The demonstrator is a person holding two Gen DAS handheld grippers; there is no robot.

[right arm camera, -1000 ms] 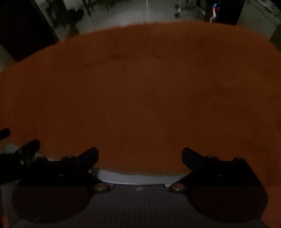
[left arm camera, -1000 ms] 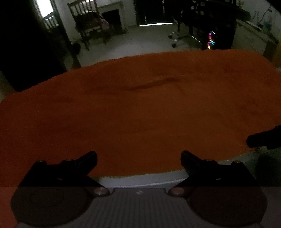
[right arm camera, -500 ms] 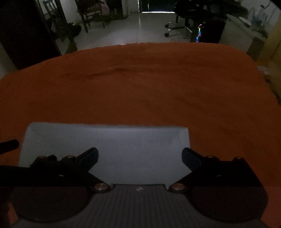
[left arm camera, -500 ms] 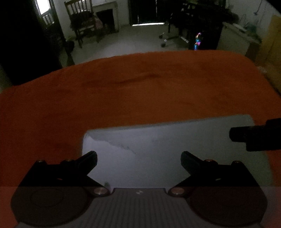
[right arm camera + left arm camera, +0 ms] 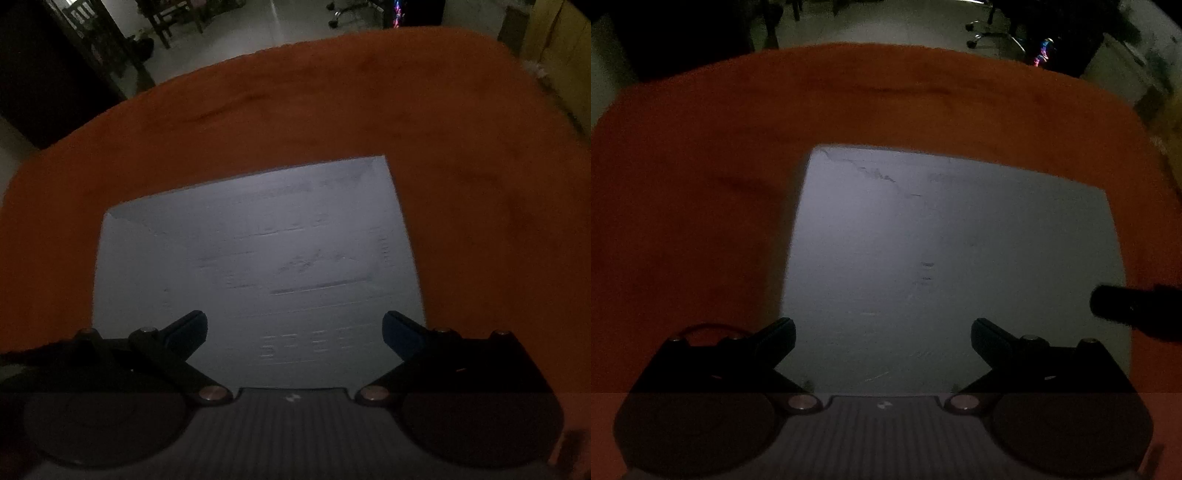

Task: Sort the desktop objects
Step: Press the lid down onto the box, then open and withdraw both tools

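A large pale grey flat sheet (image 5: 942, 240) lies on the orange tablecloth (image 5: 701, 166); it also shows in the right wrist view (image 5: 251, 251). No other desktop object shows in the dim light. My left gripper (image 5: 882, 332) is open and empty above the sheet's near part. My right gripper (image 5: 293, 328) is open and empty above the same sheet. A dark tip of the right gripper (image 5: 1126, 306) juts in at the right edge of the left wrist view.
The orange cloth (image 5: 461, 147) covers the whole tabletop. Beyond the far table edge are a grey floor (image 5: 886, 22), a wooden chair (image 5: 170, 14) and an office chair base (image 5: 993, 33). The room is dark.
Both grippers have pulled back and tilted down, so the grey sheet has come into view and now fills the near half of each view. Both stay open.
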